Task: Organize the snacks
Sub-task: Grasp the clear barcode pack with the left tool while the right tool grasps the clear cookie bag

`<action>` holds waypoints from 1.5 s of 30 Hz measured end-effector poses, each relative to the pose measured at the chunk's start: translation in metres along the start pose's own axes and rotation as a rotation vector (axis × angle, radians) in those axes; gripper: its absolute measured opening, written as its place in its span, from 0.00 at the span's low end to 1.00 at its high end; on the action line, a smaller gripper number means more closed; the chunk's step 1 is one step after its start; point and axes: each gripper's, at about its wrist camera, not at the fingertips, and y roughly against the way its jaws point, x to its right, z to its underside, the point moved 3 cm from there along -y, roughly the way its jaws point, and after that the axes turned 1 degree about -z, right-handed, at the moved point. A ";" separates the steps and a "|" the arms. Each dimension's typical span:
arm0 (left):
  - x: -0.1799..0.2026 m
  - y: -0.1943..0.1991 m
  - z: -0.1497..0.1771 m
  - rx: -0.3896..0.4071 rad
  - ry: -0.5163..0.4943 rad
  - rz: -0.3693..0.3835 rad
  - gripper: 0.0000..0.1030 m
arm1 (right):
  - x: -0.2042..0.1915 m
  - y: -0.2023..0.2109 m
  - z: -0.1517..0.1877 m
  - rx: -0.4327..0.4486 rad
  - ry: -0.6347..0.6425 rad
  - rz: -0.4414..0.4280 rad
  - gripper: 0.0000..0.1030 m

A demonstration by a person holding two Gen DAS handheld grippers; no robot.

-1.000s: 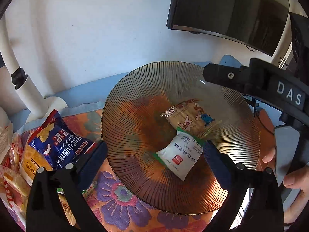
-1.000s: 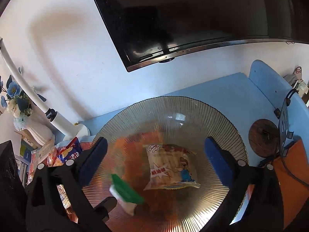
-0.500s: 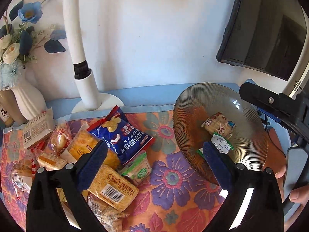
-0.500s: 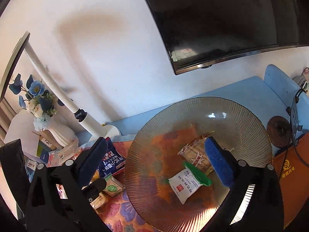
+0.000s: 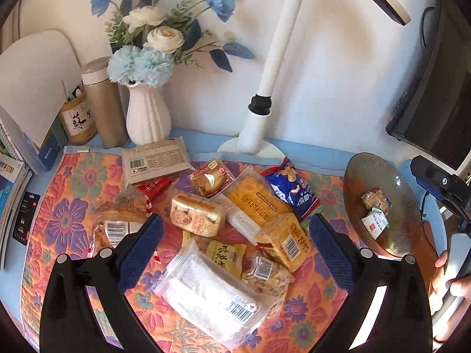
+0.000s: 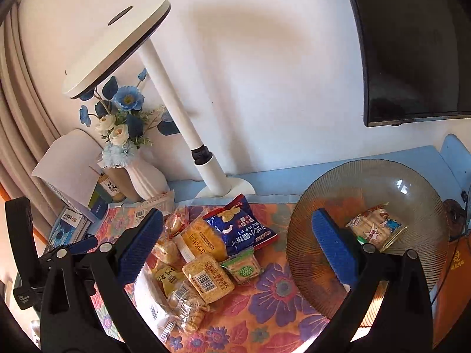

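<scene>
A heap of wrapped snacks lies on the floral mat (image 5: 67, 220): a blue chip bag (image 5: 291, 189), an orange cracker pack (image 5: 256, 200), a clear white-filled bag (image 5: 209, 291). My left gripper (image 5: 235, 244) hovers open above the heap, holding nothing. At the right stands a ribbed brown glass bowl (image 5: 406, 229) with a beige snack (image 5: 375, 197) and a white-and-green packet (image 5: 375, 222) inside. My right gripper (image 6: 235, 247) is open and empty, over the mat between the blue chip bag (image 6: 241, 229) and the bowl (image 6: 306, 264). The beige snack (image 6: 376, 228) shows in the bowl.
A white lamp post (image 5: 265, 94) and its base stand at the back. A white vase of blue flowers (image 5: 147, 117), a beige flask (image 5: 103, 103), a jar and books sit at the back left. A dark monitor (image 6: 412, 44) hangs at the right. A hand (image 5: 444, 279) grips the right tool.
Both grippers have pulled back and swung left from the bowl. The white-and-green packet, falling a second ago, now rests in the bowl. The snack heap has come into full view.
</scene>
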 end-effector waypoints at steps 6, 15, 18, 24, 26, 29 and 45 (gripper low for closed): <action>-0.045 -0.023 0.054 -0.091 0.133 0.005 0.95 | -0.029 -0.029 0.047 -0.099 0.034 -0.072 0.97; -0.065 -0.056 0.098 -0.158 0.372 0.040 0.95 | -0.040 -0.075 0.138 -0.216 0.082 -0.080 0.97; -0.052 -0.065 0.102 -0.170 0.361 0.061 0.95 | -0.033 -0.084 0.160 -0.241 0.042 -0.101 0.97; -0.041 -0.071 0.109 -0.140 0.343 0.015 0.95 | -0.021 -0.089 0.186 -0.222 -0.032 -0.115 0.97; -0.044 -0.071 0.113 -0.133 0.322 0.043 0.95 | -0.021 -0.083 0.186 -0.194 -0.029 -0.117 0.97; -0.046 -0.070 0.123 -0.151 0.253 0.067 0.95 | -0.022 -0.077 0.182 -0.159 -0.016 -0.122 0.97; -0.095 -0.049 0.151 -0.210 0.089 -0.137 0.95 | -0.058 -0.110 0.181 -0.206 -0.135 -0.077 0.97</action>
